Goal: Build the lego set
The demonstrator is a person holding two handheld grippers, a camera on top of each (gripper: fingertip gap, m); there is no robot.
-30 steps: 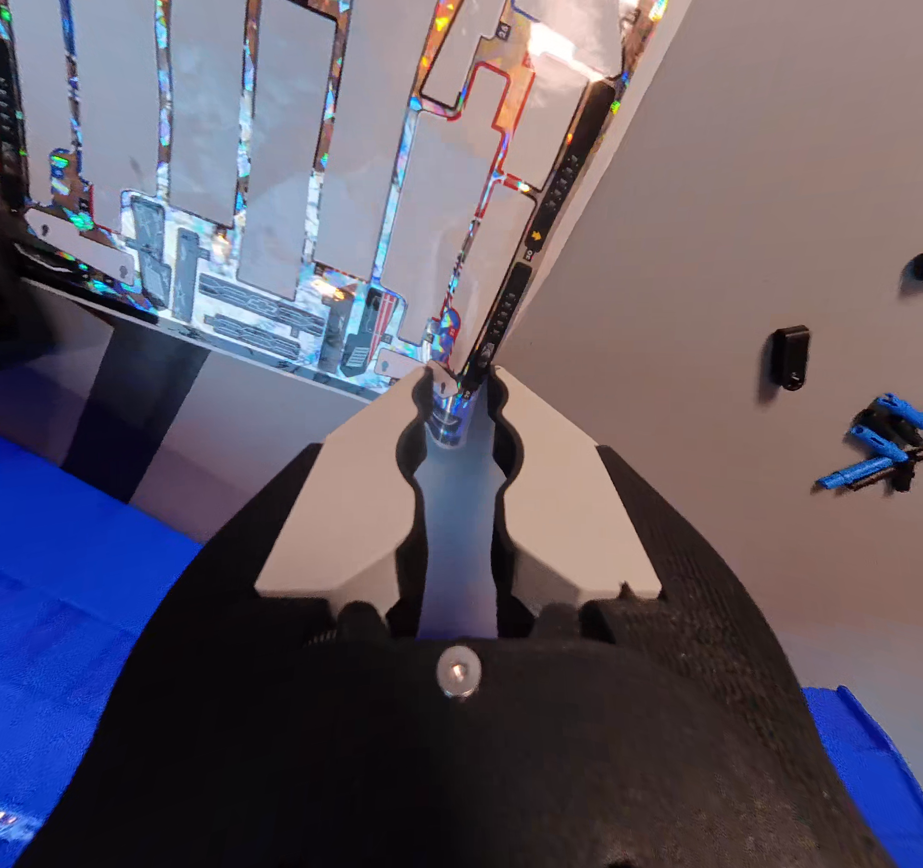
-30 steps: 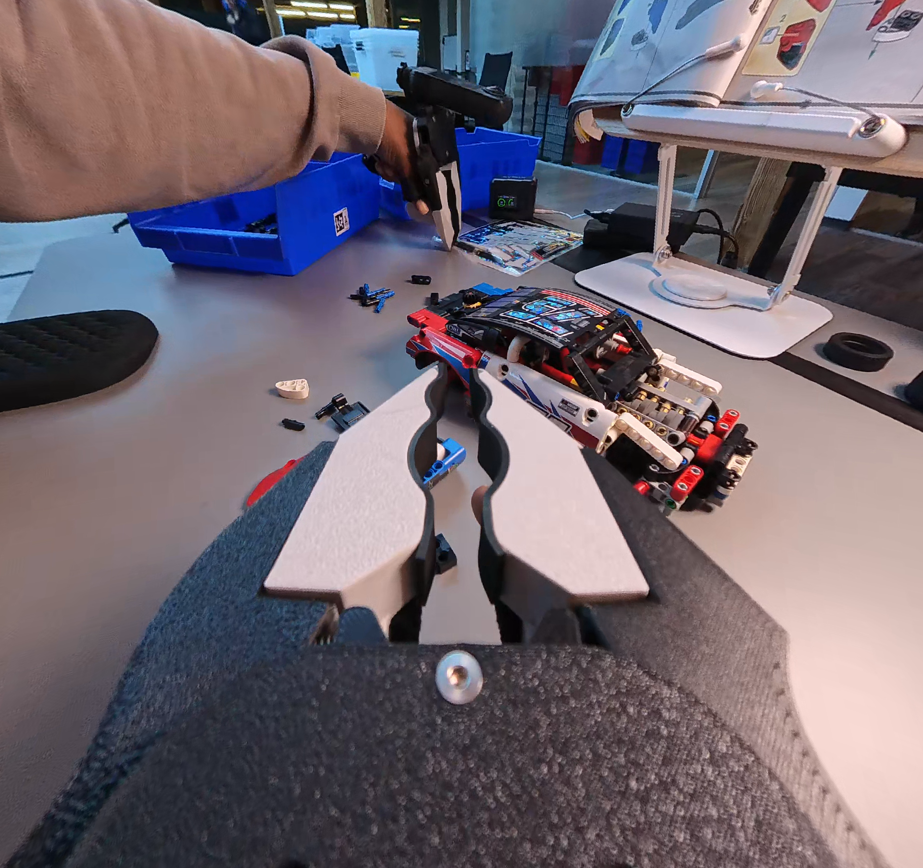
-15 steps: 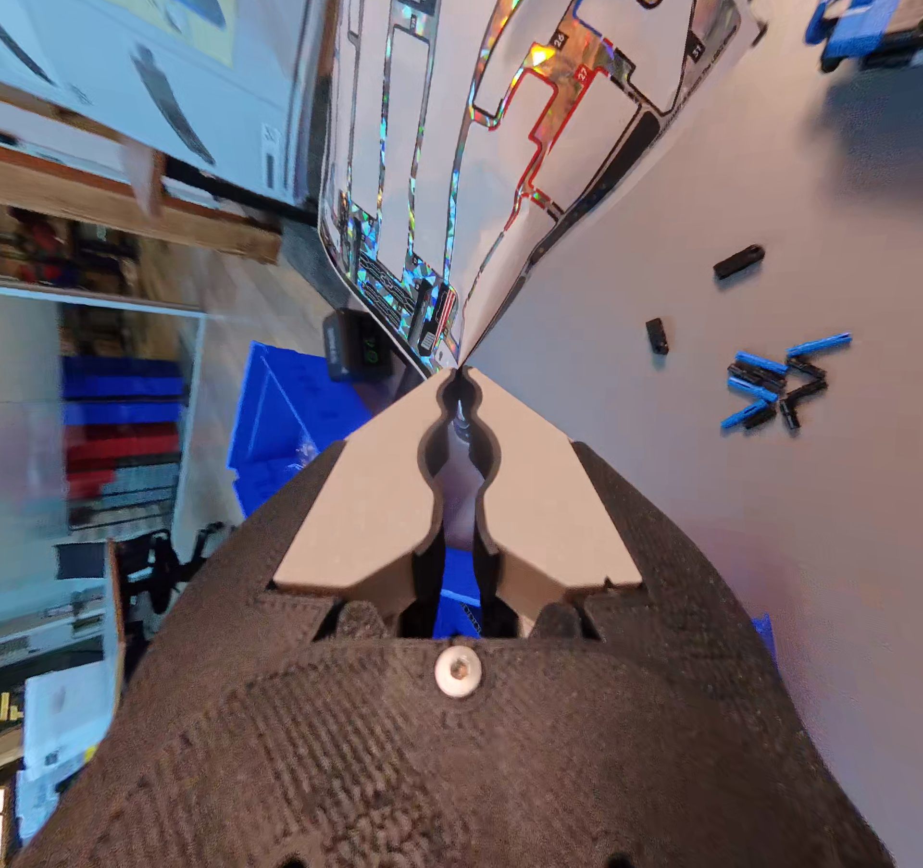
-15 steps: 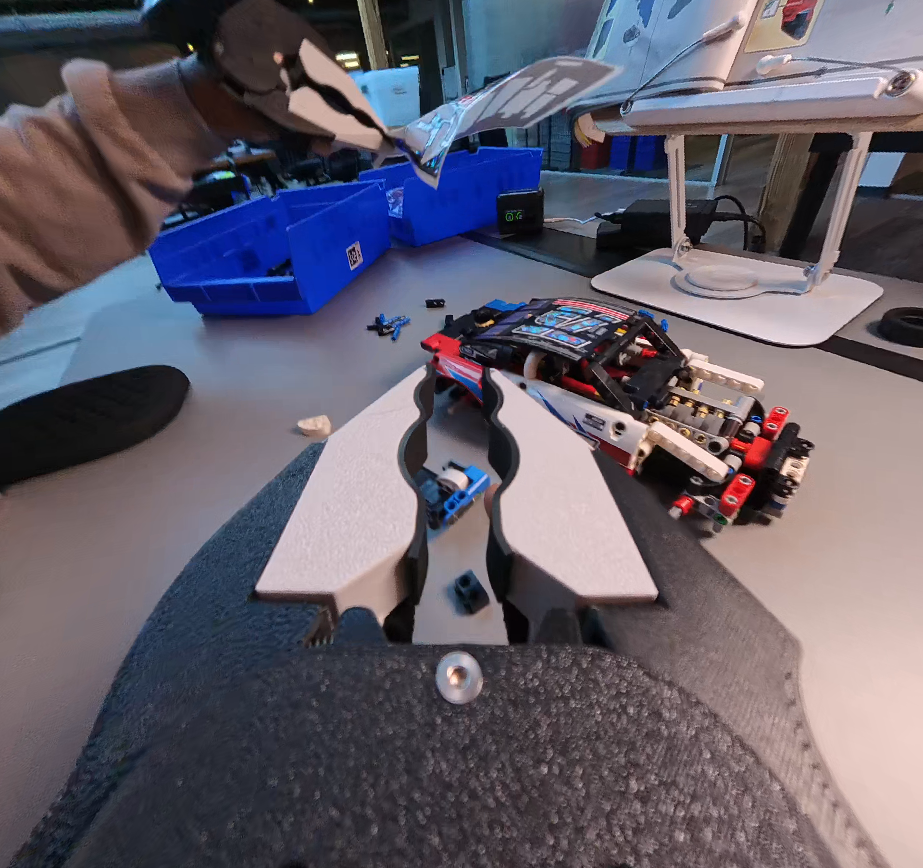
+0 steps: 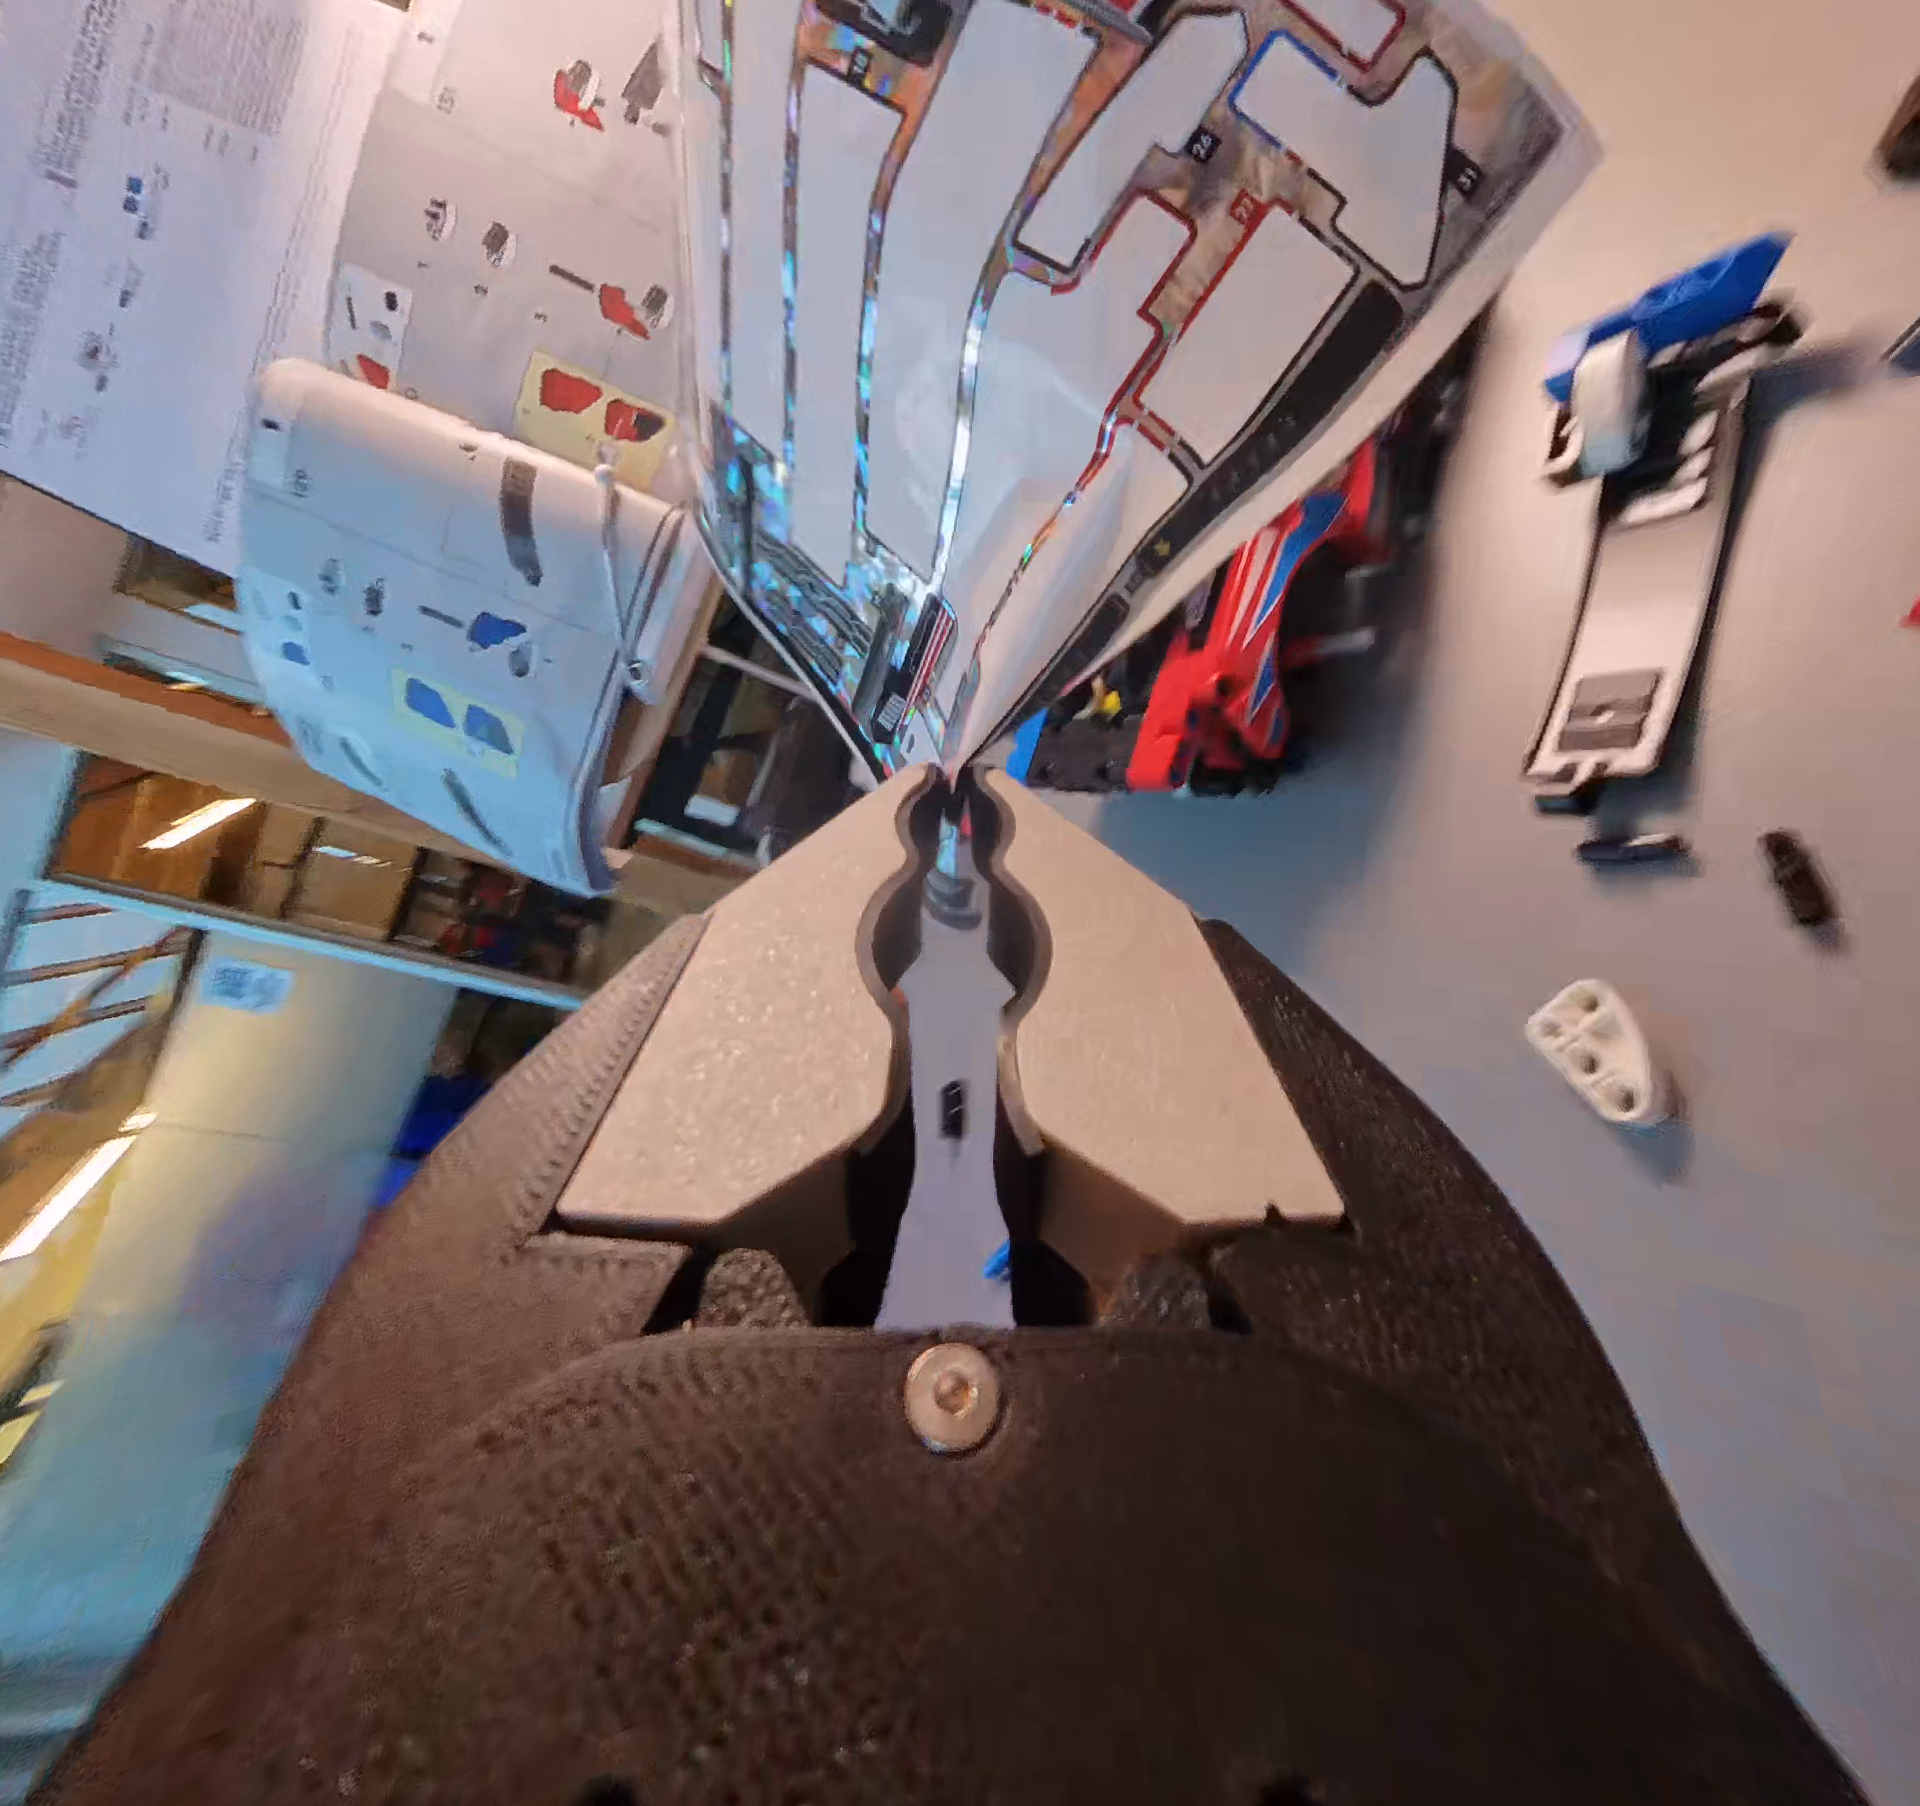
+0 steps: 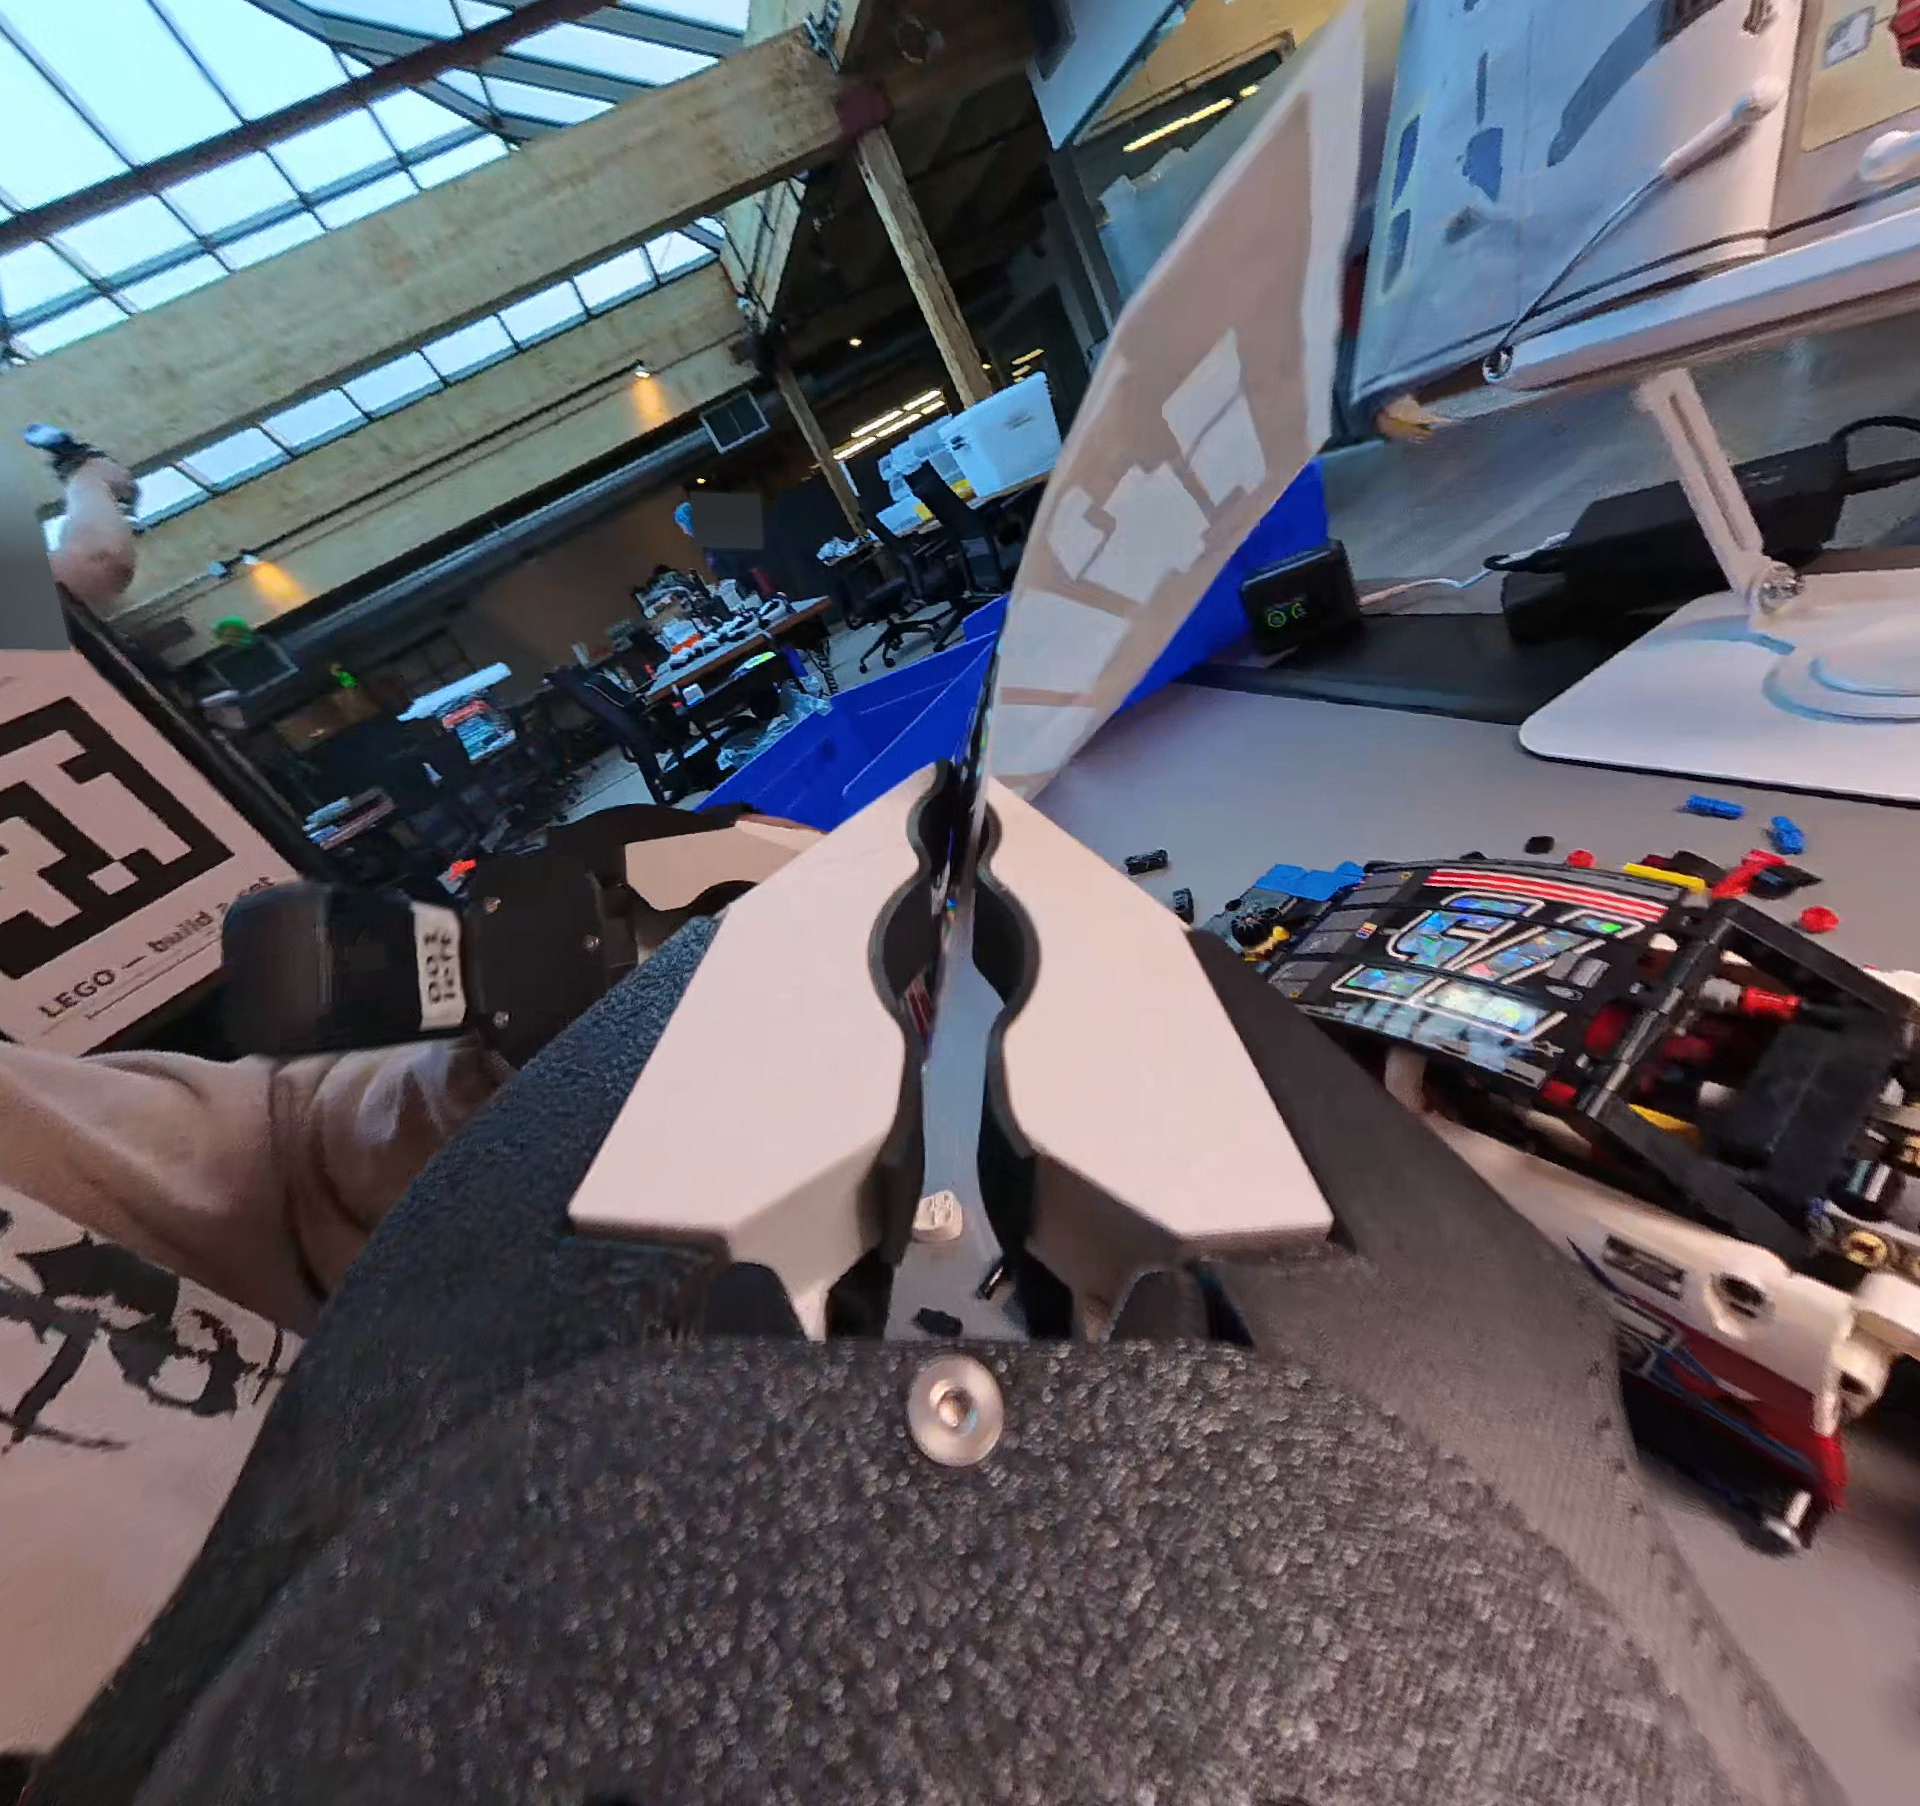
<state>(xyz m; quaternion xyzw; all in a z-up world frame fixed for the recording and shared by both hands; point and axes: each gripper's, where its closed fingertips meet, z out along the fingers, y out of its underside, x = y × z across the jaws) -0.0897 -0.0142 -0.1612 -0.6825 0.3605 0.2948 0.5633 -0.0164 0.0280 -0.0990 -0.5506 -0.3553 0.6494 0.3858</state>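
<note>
The sticker sheet (image 5: pixel 1091 322), lifted off the table, is now pinched by both the left gripper (image 5: pixel 948 777) and right gripper (image 6: pixel 964 800), ready for peeling a sticker for the car (image 6: pixel 1558 1008)

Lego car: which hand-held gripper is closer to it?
Right. The right hand-held gripper is beside the Lego car; the left hand-held gripper is farther, on the right one's other side.

Writing shows on the sticker sheet (image 5: pixel 1091 322), instruction booklet (image 5: pixel 343 229), white card (image 6: pixel 94 842) and car's stickers (image 6: pixel 1475 956).
</note>
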